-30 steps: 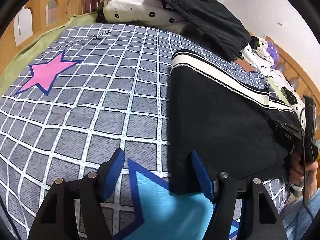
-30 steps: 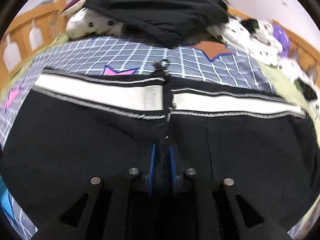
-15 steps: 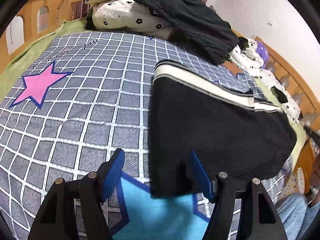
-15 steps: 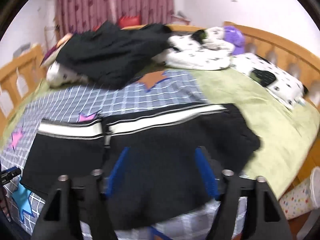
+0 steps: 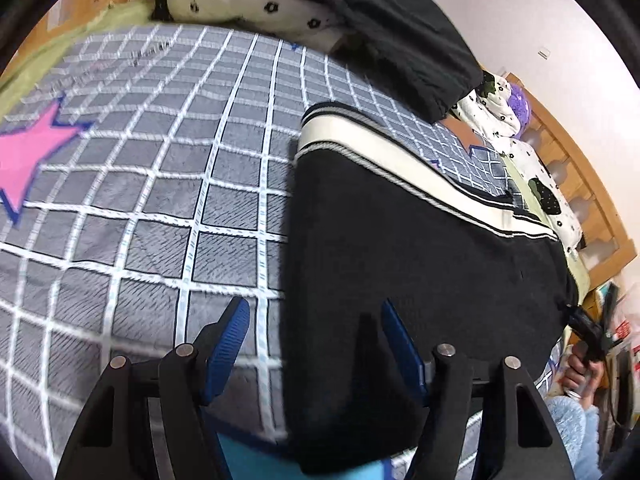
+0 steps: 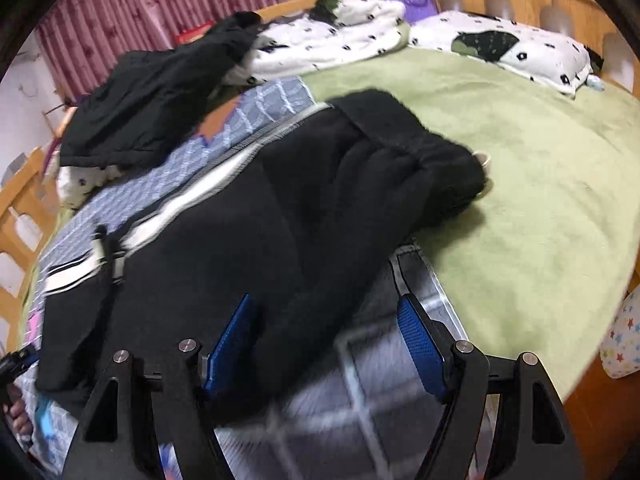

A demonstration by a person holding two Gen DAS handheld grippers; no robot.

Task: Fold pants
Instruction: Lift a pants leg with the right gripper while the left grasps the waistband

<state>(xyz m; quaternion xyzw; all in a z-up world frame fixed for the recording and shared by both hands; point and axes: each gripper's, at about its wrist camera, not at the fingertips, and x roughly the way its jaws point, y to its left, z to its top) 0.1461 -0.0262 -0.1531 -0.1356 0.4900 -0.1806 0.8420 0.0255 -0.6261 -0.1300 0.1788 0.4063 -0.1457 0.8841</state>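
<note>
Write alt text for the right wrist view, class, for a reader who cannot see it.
Black pants with a white-striped waistband lie bunched across a grey checked blanket and a green fleece bedspread. The open right tool, with blue pads, hovers near their lower edge.

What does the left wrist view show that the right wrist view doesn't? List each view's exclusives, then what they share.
Only the left wrist view: the pink star on the checked blanket, and the near left corner of the pants' white waistband.

Only the right wrist view: the open green blanket, the pink curtain, and the bunched far end of the pants.

Both: the black pants spread on the bed, the dark garment pile, and an open hand-held gripper, left and right, holding nothing.
</note>
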